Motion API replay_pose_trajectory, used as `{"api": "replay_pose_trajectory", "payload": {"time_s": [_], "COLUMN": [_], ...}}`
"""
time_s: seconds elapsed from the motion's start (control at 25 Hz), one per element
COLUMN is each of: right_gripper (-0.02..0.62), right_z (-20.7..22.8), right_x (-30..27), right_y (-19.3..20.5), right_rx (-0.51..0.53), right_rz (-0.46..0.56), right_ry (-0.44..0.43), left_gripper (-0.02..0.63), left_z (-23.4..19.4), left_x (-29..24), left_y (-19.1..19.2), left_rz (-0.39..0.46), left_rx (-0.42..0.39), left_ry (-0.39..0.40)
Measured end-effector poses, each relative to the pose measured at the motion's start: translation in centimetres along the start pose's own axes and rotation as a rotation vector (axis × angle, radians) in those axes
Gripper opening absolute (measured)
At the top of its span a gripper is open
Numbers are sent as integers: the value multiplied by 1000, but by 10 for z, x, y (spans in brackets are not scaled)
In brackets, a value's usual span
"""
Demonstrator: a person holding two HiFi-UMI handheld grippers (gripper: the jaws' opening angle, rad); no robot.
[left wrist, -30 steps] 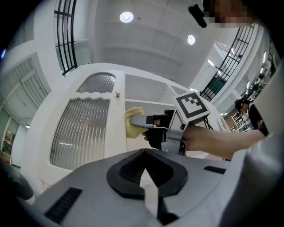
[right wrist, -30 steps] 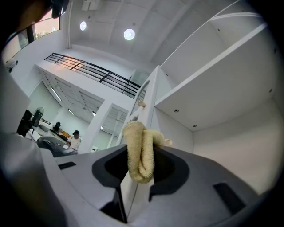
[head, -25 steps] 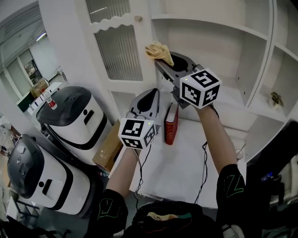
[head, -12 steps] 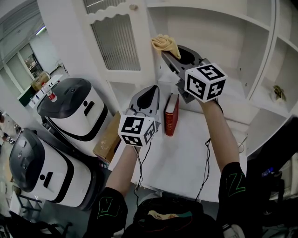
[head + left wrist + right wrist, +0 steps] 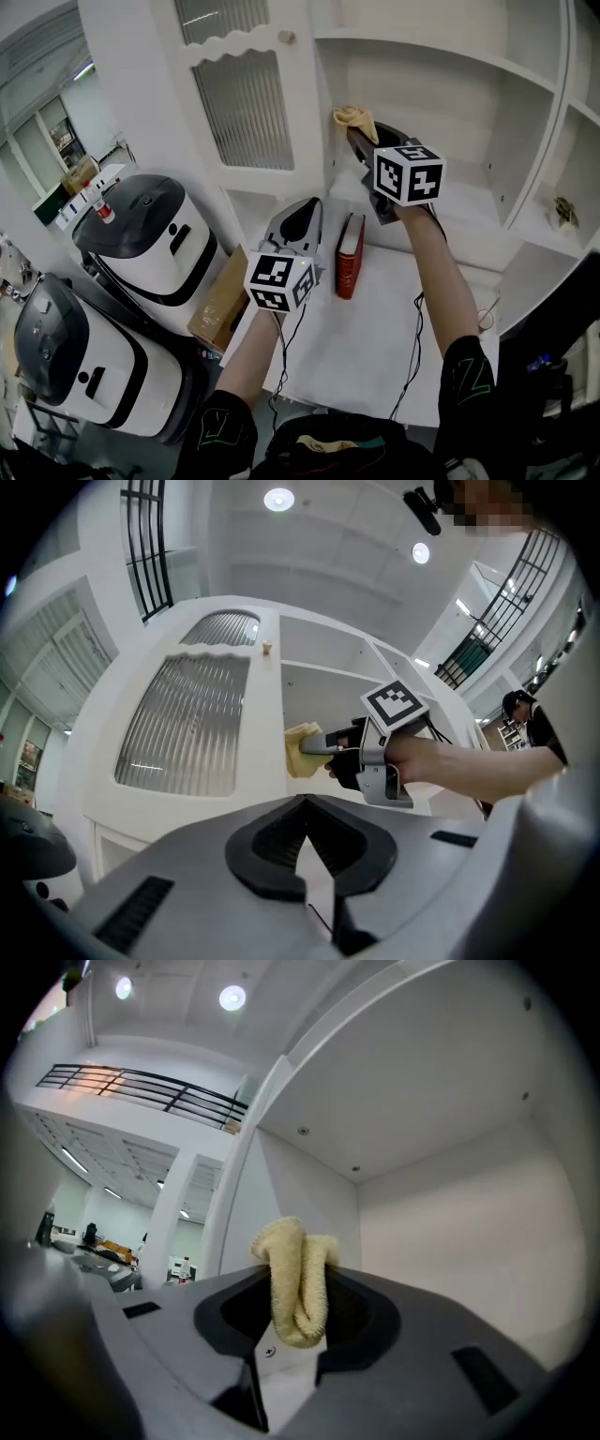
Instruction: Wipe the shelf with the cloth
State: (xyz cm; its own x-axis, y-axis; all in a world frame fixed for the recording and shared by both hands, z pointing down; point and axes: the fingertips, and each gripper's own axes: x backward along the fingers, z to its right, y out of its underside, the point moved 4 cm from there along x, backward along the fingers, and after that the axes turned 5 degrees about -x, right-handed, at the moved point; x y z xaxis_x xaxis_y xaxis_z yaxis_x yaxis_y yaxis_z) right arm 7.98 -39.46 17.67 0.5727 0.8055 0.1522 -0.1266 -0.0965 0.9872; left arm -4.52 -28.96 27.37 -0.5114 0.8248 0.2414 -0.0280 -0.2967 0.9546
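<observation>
A folded yellow cloth (image 5: 354, 116) is pinched in my right gripper (image 5: 352, 131), which is raised inside the open compartment of the white cabinet, close to its left wall and above the shelf board (image 5: 466, 208). In the right gripper view the cloth (image 5: 298, 1283) sticks up between the shut jaws (image 5: 291, 1335), with the compartment's bare white walls behind. My left gripper (image 5: 299, 214) hangs lower, in front of the cabinet, shut with nothing in it. The left gripper view looks past its own jaws (image 5: 305, 841) to the right gripper (image 5: 323, 747) and cloth (image 5: 302, 750).
A red book (image 5: 350, 253) stands upright on the white counter (image 5: 375, 328) below the shelf. The ribbed-glass cabinet door (image 5: 246, 105) is to the left. Two white-and-black machines (image 5: 141, 234) and a cardboard box (image 5: 220, 295) are at the left. A small object (image 5: 561, 211) lies in the right compartment.
My right gripper has carried the cloth to the right, away from the door edge and further into the shelf compartment. The left gripper has stayed roughly where it was.
</observation>
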Motion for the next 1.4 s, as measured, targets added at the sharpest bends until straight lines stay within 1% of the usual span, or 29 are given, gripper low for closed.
{"api": "replay_pose_trajectory", "payload": {"time_s": [0.12,0.2,0.28,0.36,0.44,0.6,0.68,0.92,1.4], "right_gripper": [124,124,124,124,124,124,124,124,124], "right_z": [11,16,16,11,6,-6,-12,-25,-57], "right_x": [-14,-22,-30,-35,-37,-31,-27,-11,16], "right_y": [6,9,14,20,22,27,31,33,35], "right_rx": [-48,-59,-46,-33,1,127,170,149,153], "right_rz": [-33,-48,-72,-93,-99,-118,-128,-104,-69], "right_ry": [38,63,68,41,16,-14,-34,-88,-137], "left_gripper": [-1,0,-1,0,0,0,-2,-2,0], "left_z": [-4,-5,-8,-11,-13,-15,-14,-2,13], "left_x": [-4,-7,-9,-9,-10,-13,-13,-15,-2], "left_y": [3,3,4,4,5,10,13,18,28], "left_rz": [-6,-3,1,9,15,18,14,3,-39], "left_rx": [-49,-81,-76,-49,-38,-17,-8,4,17], "left_ry": [2,15,27,36,44,57,63,83,70]}}
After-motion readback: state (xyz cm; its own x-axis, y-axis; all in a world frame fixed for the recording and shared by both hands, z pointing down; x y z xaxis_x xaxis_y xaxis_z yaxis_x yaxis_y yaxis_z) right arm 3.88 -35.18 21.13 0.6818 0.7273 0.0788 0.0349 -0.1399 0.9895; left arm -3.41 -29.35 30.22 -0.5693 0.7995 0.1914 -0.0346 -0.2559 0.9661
